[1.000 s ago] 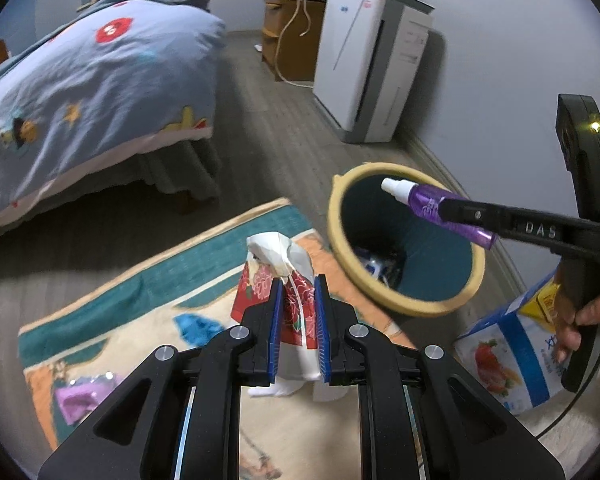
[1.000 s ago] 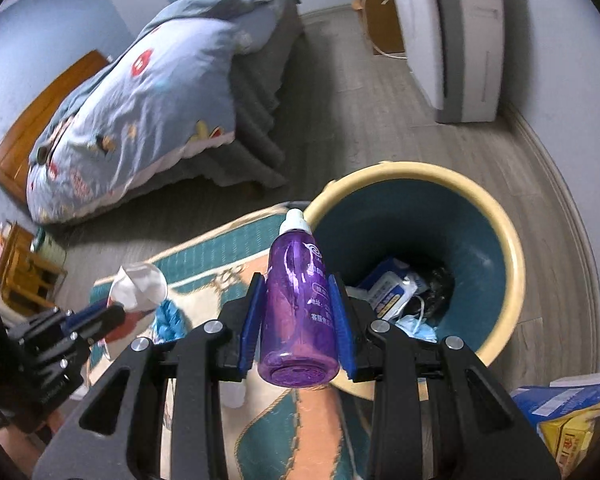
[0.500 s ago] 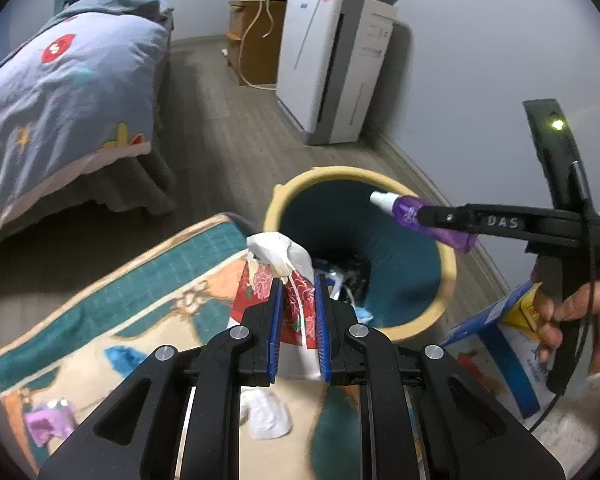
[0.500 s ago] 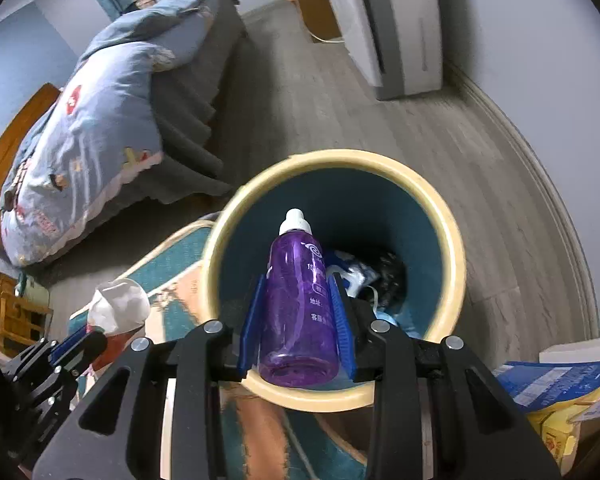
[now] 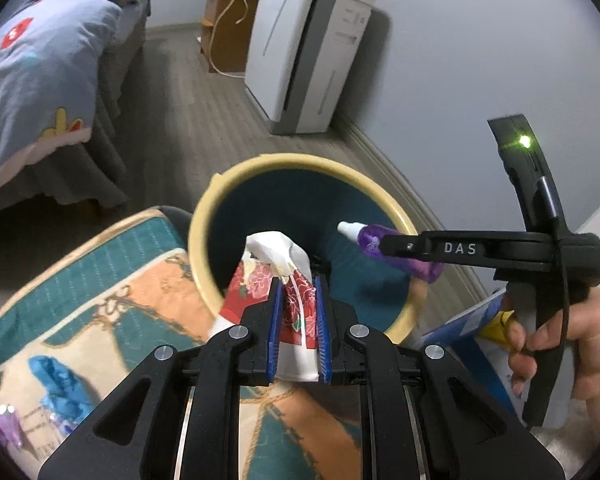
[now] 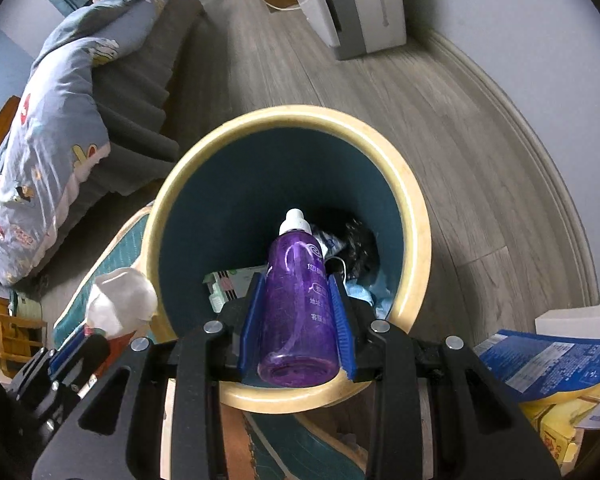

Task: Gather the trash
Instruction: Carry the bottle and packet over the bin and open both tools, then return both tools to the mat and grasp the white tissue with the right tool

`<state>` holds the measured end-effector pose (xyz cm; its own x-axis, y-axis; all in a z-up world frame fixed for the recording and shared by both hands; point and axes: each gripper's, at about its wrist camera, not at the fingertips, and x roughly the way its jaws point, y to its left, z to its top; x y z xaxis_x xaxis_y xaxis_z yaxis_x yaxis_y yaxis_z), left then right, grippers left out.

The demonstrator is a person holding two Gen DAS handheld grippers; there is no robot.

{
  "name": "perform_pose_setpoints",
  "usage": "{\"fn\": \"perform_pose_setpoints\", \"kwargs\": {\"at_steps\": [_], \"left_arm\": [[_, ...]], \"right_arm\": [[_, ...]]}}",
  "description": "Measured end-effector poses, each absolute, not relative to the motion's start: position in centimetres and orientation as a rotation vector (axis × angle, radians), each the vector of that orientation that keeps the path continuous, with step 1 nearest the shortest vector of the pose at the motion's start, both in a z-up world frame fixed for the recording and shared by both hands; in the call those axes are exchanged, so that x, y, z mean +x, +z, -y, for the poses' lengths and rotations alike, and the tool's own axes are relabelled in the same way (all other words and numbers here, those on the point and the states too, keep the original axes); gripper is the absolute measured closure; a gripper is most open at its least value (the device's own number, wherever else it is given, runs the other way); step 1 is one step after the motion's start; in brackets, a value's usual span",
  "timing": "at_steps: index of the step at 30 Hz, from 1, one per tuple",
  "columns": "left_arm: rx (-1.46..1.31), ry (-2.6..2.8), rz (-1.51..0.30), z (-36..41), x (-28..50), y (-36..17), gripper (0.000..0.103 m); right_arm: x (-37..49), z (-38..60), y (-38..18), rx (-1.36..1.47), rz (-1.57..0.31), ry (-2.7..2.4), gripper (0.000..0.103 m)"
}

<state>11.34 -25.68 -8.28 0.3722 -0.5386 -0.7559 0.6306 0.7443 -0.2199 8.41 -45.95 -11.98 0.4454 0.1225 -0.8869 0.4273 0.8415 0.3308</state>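
My left gripper point(image 5: 298, 284) is shut on a crumpled red floral wrapper point(image 5: 296, 304) with a white top, held over the near rim of the round bin point(image 5: 300, 162). The bin has a cream rim point(image 6: 414, 216) and a dark teal inside, with several pieces of trash at its bottom. My right gripper point(image 6: 298, 280) is shut on a purple bottle point(image 6: 298, 312) with a white cap, pointing down into the bin's mouth. In the left wrist view the purple bottle point(image 5: 396, 254) hangs above the bin, and a hand point(image 5: 572, 344) holds that gripper's handle.
The bin stands at the corner of a patterned rug point(image 5: 100, 300) with blue point(image 5: 60, 388) and purple point(image 5: 4, 420) scraps on it. Blue and yellow packages point(image 6: 548, 372) lie to the right. A bed point(image 5: 32, 80), a white appliance point(image 5: 312, 52) and a wall stand beyond.
Both grippers moved toward the bin and tilted lower. The purple bottle went from beside the rim to over the bin's mouth, and the wrapper now overlaps the near rim.
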Motion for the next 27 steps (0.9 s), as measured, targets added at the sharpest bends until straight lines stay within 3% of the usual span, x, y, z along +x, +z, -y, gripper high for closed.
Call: {"fn": "perform_pose_setpoints", "kwargs": {"at_steps": [18,20,24,27], "left_arm": [[0.165,-0.795,-0.888,27.4,11.0,-8.9,0.083],[0.163,-0.795,-0.884,27.3,11.0,-8.8,0.079],[0.139,-0.793,-0.875,26.9,11.1,-8.4,0.059],[0.124,-0.783,-0.874,26.6,11.3,-8.1,0.057]], "right_arm": [[8.4,46.3,-12.1,0.6,-1.073,-0.214,0.07],[8.5,46.4,-11.9,0.601,-1.059,-0.217,0.07],[8.5,46.3,-11.9,0.603,-1.057,-0.222,0.07],[8.5,46.3,-12.0,0.604,-1.061,-0.227,0.069]]}}
